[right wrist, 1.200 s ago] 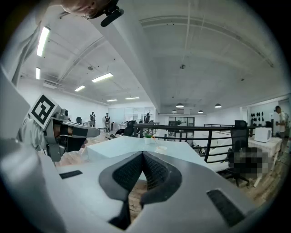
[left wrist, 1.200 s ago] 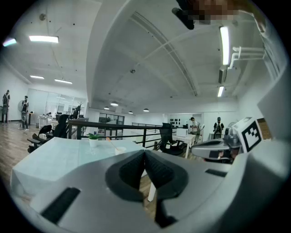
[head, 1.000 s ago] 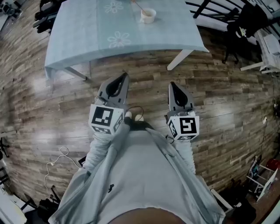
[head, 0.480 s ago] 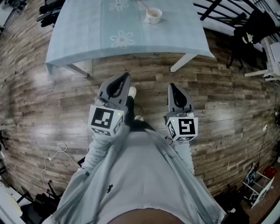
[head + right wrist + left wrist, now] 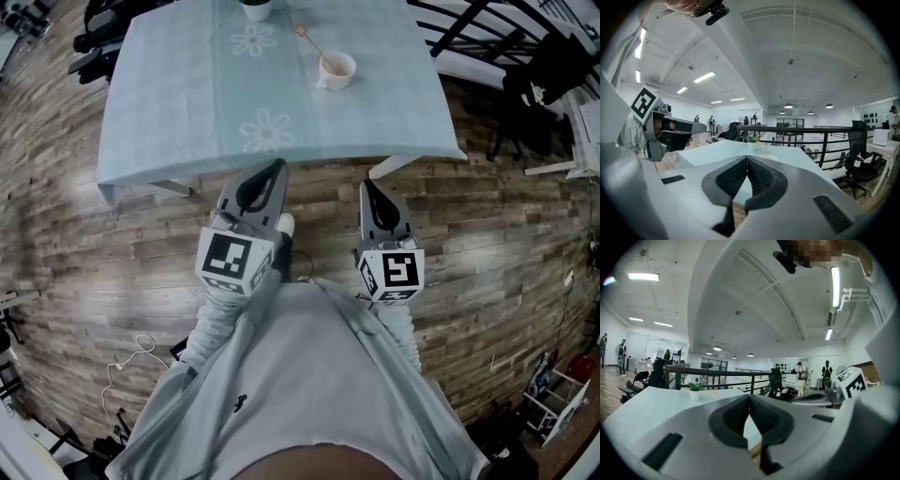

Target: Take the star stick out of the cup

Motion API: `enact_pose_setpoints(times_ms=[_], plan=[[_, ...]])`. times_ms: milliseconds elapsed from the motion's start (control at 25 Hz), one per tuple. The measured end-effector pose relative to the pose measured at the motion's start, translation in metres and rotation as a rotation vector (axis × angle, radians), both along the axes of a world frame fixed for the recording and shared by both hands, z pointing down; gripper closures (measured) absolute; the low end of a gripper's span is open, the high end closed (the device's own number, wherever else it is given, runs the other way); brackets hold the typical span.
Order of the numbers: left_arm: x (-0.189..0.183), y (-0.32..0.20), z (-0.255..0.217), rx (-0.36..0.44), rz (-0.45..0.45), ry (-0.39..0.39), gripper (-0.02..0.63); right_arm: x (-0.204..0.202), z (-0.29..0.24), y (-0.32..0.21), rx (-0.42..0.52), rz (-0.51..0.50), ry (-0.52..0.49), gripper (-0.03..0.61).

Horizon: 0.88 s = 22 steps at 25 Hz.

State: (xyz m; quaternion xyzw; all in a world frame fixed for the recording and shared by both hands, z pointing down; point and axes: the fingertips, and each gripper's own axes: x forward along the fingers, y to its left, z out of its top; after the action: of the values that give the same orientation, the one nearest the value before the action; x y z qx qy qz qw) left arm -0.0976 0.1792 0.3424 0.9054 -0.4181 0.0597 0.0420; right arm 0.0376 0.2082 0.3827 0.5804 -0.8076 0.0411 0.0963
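A white cup [image 5: 336,69] stands on the light-blue clothed table [image 5: 187,112], right of its middle. A thin stick [image 5: 307,37] leans out of the cup toward the far left. In the right gripper view the cup [image 5: 771,157] shows just past the jaws, with the stick's orange top [image 5: 758,142] above it. My left gripper [image 5: 277,166] and right gripper [image 5: 367,185] hang side by side over the floor, just short of the table's near edge. Both are shut and hold nothing. The left gripper view shows the orange tip [image 5: 714,391]; the cup is hidden there.
A small potted plant [image 5: 255,7] sits at the table's far edge. Black chairs [image 5: 487,37] and a railing stand to the right of the table. A white cable [image 5: 127,361] lies on the wooden floor at left. People stand far off in the room.
The table and cup have drawn nearer and lower in the head view. Both grippers have moved forward, from over open floor to just short of the table's edge, still shut.
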Motion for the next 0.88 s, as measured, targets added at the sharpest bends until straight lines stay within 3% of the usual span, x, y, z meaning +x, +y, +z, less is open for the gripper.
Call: enact_pose_setpoints(times_ms=[320, 880], plan=[[-0.003, -0.084, -0.008, 0.011, 0.052, 0.003, 0.594, -0.009, -0.009, -0.076, 0.009, 0.052, -0.004, 0.563], [0.003, -0.132, 0.007, -0.031, 0.101, 0.003, 0.594, 0.001, 0.004, -0.118, -0.038, 0.129, -0.016, 0.563]])
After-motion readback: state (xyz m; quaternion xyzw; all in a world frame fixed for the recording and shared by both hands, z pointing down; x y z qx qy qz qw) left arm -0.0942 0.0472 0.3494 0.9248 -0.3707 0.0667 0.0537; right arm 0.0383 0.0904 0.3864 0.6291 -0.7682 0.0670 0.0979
